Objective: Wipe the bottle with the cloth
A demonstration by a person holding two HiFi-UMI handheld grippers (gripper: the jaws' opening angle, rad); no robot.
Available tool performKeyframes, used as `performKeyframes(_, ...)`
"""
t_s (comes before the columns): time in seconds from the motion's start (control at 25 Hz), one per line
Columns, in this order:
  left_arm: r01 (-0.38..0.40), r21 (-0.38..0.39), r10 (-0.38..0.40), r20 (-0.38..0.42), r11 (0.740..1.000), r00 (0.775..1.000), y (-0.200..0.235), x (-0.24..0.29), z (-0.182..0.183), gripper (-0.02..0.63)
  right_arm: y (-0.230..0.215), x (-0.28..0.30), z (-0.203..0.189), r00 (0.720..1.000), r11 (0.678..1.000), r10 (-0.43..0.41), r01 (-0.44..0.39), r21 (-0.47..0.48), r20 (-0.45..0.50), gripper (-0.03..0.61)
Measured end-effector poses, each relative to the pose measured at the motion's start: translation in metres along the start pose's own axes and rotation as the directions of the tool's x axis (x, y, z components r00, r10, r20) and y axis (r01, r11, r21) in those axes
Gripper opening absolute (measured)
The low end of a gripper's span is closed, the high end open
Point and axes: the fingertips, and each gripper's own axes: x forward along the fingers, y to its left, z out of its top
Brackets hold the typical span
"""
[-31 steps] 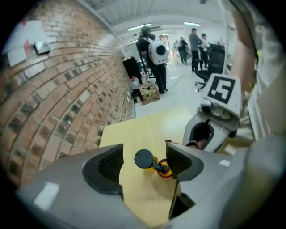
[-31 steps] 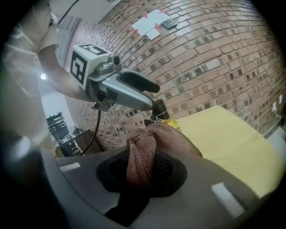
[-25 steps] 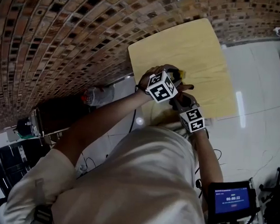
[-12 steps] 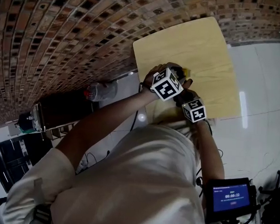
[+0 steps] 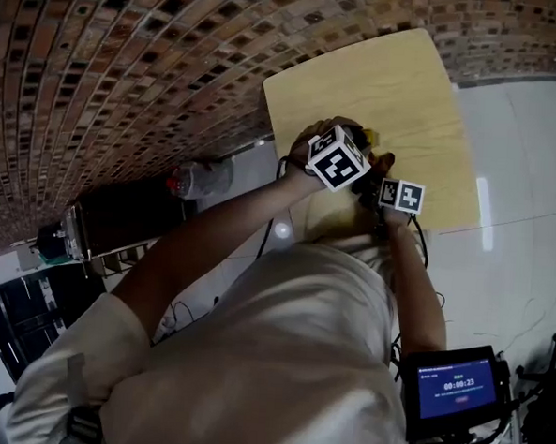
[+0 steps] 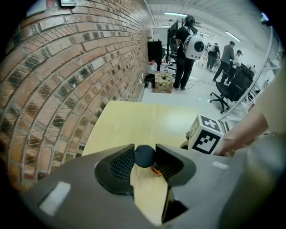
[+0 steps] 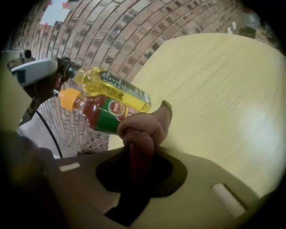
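Pale wooden table (image 5: 408, 93) against brick wall (image 5: 128, 66).

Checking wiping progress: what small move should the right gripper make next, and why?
Probably rub the cloth along the yellow bottle: the right gripper clamps the bunched cloth close by it, and the left gripper holds that bottle by its dark cap.
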Motion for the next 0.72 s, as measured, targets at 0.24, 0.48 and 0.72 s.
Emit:
performKeyframes(0.24, -0.029, -0.088, 0.029, -0.003, 0.996, 1.000, 0.013, 0.006, 0.006, 0.167, 0.010, -0.038, -0.013, 0.994, 0.978, 0.038, -0.015, -0.209, 0.107, 0.064)
performKeyframes(0.48, -0.045, -0.120, 0.041, -0.038, 0.992, 0.998, 0.015, 0.010, 0.004, 0.166, 0.089, -0.050, -0.017, 0.958, 0.873, 0.262, -0.184, -0.452, 0.116, 0.064)
performKeyframes(0.72, -0.057, -0.143, 0.051, -0.042, 0.988, 0.998, 0.014, 0.007, 0.007, 0.164, 0.119, -0.029, 0.016, 0.941, 0.903, 0.265, -0.166, -0.396, 0.210, 0.064)
